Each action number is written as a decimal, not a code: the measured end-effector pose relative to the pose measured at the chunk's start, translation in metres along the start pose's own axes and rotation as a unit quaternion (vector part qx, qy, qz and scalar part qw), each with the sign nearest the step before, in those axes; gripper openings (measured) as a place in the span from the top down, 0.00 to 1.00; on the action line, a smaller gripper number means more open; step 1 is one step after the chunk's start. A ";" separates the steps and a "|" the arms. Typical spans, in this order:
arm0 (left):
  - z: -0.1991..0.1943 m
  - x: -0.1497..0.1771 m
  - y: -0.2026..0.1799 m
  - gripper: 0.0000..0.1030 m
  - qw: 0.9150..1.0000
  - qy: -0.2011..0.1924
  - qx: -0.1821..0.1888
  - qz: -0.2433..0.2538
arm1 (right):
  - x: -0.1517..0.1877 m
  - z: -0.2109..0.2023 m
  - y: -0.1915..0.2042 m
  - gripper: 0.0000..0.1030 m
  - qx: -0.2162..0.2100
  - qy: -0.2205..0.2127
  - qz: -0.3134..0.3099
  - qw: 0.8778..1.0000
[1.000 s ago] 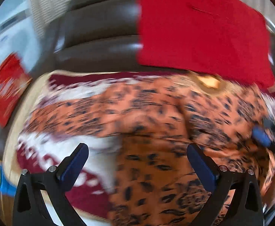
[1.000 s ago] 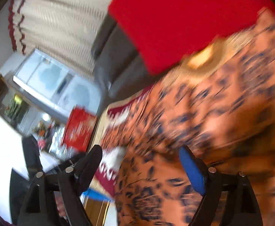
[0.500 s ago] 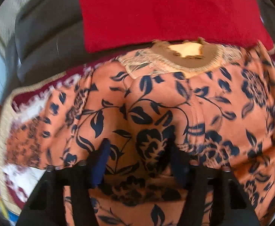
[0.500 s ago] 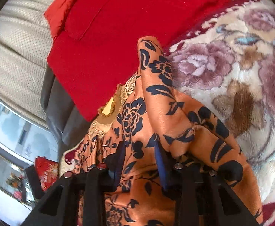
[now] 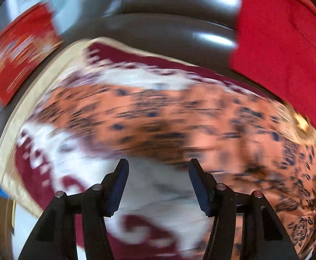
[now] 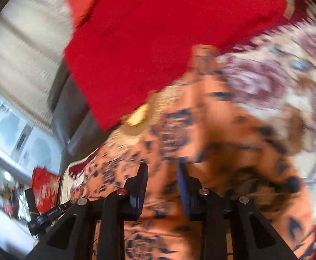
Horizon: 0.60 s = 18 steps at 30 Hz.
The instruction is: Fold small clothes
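Note:
An orange garment with a dark blue floral print (image 5: 179, 125) lies spread on a maroon and white floral blanket (image 5: 49, 156). Both views are motion-blurred. My left gripper (image 5: 158, 169) is open and empty, over the blanket just at the garment's near edge. In the right wrist view the garment (image 6: 190, 134) fills the middle, its gold neckline (image 6: 138, 117) toward the far side. My right gripper (image 6: 162, 173) is open with a narrow gap, above the fabric and holding nothing.
A red cloth (image 5: 283, 34) hangs over a dark leather sofa (image 5: 158, 26) behind the blanket; it also shows in the right wrist view (image 6: 158, 39). A red printed package (image 5: 17, 49) stands at the left. The blanket's floral part (image 6: 277, 75) extends right.
Half a second ago both grippers were shut on bunched garment fabric. Now both have opened and let go, and both cameras are moving fast; the left has swung left toward the blanket.

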<state>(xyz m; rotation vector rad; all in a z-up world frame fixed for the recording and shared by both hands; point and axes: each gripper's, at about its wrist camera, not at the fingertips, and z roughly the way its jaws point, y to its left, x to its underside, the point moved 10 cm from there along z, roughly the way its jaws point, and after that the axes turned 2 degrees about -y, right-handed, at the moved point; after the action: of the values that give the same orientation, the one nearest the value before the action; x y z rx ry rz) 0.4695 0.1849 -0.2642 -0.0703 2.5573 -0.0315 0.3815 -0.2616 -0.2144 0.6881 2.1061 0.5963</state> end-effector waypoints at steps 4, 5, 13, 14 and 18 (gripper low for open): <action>0.016 0.004 0.092 0.43 0.995 0.020 -0.027 -0.096 | 0.027 0.040 0.058 0.70 -0.028 0.044 -0.044 0.998; 0.019 0.008 0.109 0.43 0.993 0.027 -0.027 -0.116 | 0.037 0.052 0.068 0.69 -0.033 0.057 -0.050 0.997; 0.059 -0.003 0.170 0.40 0.961 0.048 0.051 -0.267 | 0.104 0.097 0.099 0.69 -0.043 0.126 -0.089 0.987; 0.066 -0.010 0.173 0.38 0.954 0.049 0.065 -0.288 | 0.104 0.094 0.098 0.69 -0.050 0.124 -0.087 0.987; 0.085 -0.036 0.167 0.36 0.936 0.051 0.108 -0.330 | 0.108 0.086 0.083 0.70 -0.064 0.117 -0.081 0.988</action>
<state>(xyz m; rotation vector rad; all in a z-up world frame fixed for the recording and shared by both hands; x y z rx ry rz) 0.5385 0.3526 -0.3214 -0.8548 2.4938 -0.5814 0.4186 -0.1148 -0.2702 0.3847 2.2897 0.7452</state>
